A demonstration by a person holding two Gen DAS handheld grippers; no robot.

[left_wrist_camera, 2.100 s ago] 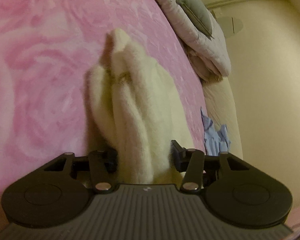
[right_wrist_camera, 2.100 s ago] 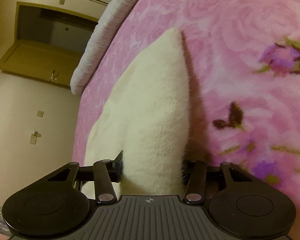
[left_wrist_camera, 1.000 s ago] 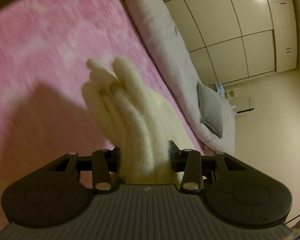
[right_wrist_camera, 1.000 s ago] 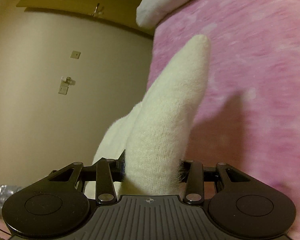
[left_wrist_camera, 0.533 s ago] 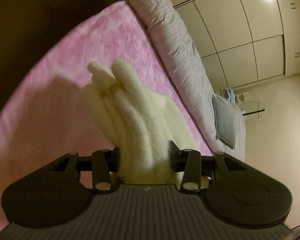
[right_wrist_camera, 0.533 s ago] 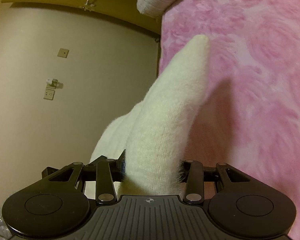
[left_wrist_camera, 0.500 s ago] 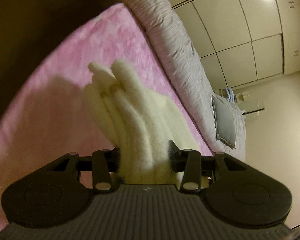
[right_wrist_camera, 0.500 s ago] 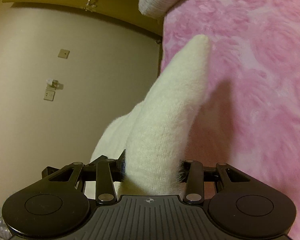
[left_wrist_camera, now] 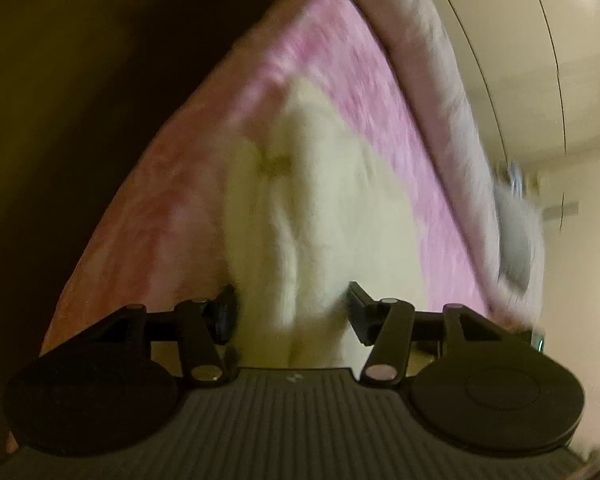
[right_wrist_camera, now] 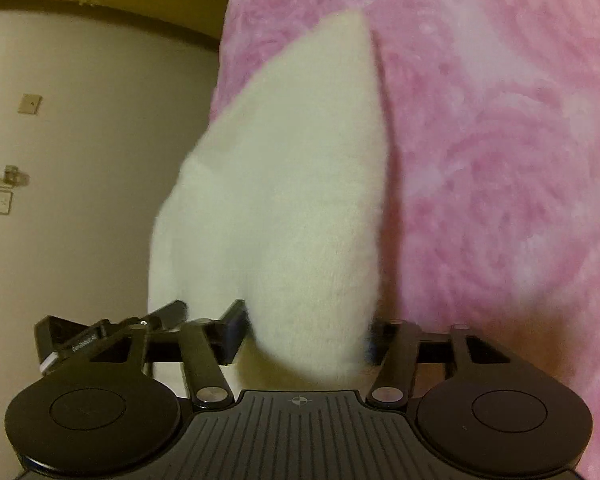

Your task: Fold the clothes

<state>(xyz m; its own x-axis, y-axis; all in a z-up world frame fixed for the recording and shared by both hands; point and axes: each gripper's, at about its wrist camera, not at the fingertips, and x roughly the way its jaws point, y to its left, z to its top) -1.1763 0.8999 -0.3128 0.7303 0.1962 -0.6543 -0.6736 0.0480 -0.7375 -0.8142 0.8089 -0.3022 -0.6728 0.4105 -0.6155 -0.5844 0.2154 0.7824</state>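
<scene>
Bed: a pink rose-patterned blanket [right_wrist_camera: 500,140] is spread over it and fills most of both views.
Quilt: a pale padded quilt [left_wrist_camera: 432,64] is seen lying along the far edge of the blanket in the left view; its detail is blurred.
Wardrobe: cream panelled doors [left_wrist_camera: 540,40] are seen beyond the quilt.
Sweater: a fluffy cream sweater [right_wrist_camera: 300,184] is draped from the tools onto the blanket, its far end resting on the pink cloth; in the left view it [left_wrist_camera: 300,216] is seen bunched into soft ridges.
Left tool [left_wrist_camera: 290,312]: its jaws have just been opening; the sweater is still between them, and a small gap is seen at the right pad, so a firm grip is not shown.
Right tool [right_wrist_camera: 306,332]: its jaws have just been opening as well; the sweater fills the space between them, and whether the pads still press on it cannot be told.
</scene>
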